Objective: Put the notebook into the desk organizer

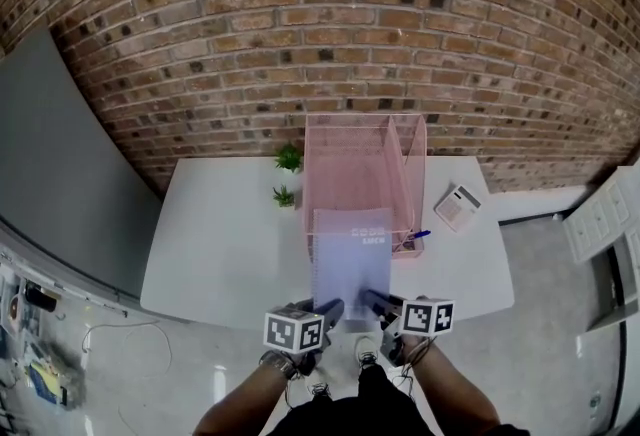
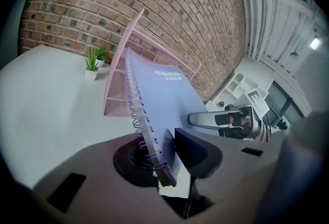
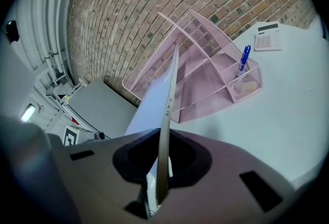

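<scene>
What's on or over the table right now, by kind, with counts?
notebook: 1
desk organizer: 1
potted plants: 2
pen: 1
calculator: 1
Total: 6

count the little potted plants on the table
2. One plant by the brick wall, the other plant just in front of it, both left of the pink organizer; none seems hidden.

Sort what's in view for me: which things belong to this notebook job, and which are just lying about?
Job in hand: notebook; organizer.

Lying about: plants; calculator; pen, standing in the organizer's cup.
</scene>
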Available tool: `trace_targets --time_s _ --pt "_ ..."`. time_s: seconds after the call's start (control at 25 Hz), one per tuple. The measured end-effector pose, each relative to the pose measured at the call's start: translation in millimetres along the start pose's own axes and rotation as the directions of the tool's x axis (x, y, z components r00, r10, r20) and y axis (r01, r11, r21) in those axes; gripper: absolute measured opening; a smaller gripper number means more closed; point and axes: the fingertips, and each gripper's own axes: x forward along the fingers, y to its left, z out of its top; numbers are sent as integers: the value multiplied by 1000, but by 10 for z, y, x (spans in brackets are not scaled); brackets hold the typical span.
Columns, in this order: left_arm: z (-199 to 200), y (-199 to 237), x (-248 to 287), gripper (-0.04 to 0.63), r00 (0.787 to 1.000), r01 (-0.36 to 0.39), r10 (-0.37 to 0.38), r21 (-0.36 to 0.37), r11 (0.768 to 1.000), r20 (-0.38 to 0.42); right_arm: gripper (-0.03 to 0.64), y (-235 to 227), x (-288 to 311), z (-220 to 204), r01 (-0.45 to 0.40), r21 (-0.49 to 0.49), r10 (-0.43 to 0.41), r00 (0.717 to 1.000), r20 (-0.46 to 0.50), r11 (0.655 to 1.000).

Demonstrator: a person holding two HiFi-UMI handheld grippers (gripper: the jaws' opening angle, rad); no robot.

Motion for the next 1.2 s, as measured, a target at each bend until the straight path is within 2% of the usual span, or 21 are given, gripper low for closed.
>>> trace_targets --time_s 0.36,0.6,0.76,0.92,1.08,1.2 --pt "207 67 56 119 999 0 0 2 1000 33 38 -22 79 232 -43 38 44 999 -11 998" --pt "281 128 37 182 998 -9 9 2 1000 67 41 -17 117 350 -64 39 65 998 -14 997" --pt "257 184 -4 253 998 -41 39 42 998 58 37 -53 116 495 -65 50 65 998 14 997" --pt "242 191 -65 255 995 -74 67 101 992 70 37 -74 132 584 -60 47 59 998 16 997" --pt "226 169 -101 258 990 -113 97 176 978 98 37 -76 155 670 -71 88 68 997 42 994" --pt "222 165 -120 258 986 -140 117 204 969 120 37 -96 172 722 -76 125 69 996 59 989"
